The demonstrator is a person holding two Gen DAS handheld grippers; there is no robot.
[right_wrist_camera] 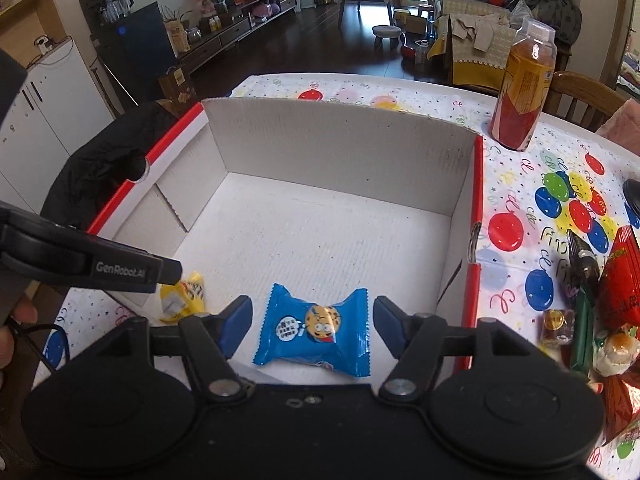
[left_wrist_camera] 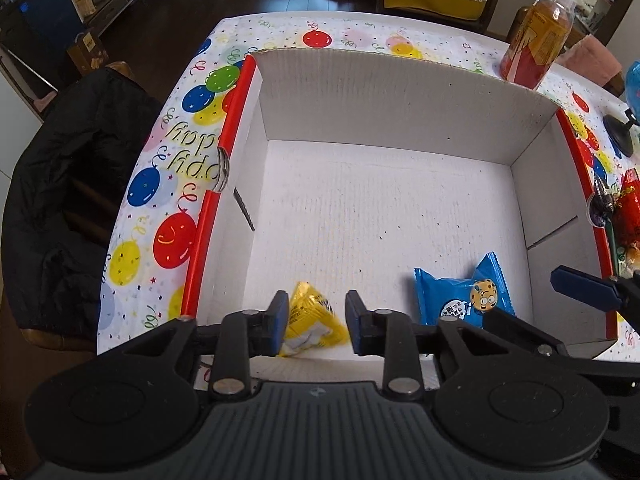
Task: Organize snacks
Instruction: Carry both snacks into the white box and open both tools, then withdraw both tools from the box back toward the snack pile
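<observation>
A white cardboard box [left_wrist_camera: 400,96] with red edges stands open on the balloon-print tablecloth [left_wrist_camera: 160,184]. In the left wrist view a yellow snack packet [left_wrist_camera: 308,320] lies in the box's near left corner, between the fingers of my left gripper [left_wrist_camera: 317,320]; the jaws stand slightly apart and do not clamp it. A blue cookie packet [right_wrist_camera: 316,328] lies on the box floor [right_wrist_camera: 304,232] between the wide-open fingers of my right gripper [right_wrist_camera: 314,326], with a gap on each side. The same blue packet [left_wrist_camera: 464,296] shows to the right in the left wrist view.
A tall bottle [right_wrist_camera: 524,92] of orange drink stands behind the box's far right corner. Several loose snacks [right_wrist_camera: 616,288] lie on the cloth to the right of the box. A black jacket [left_wrist_camera: 60,200] hangs over a chair at the table's left edge.
</observation>
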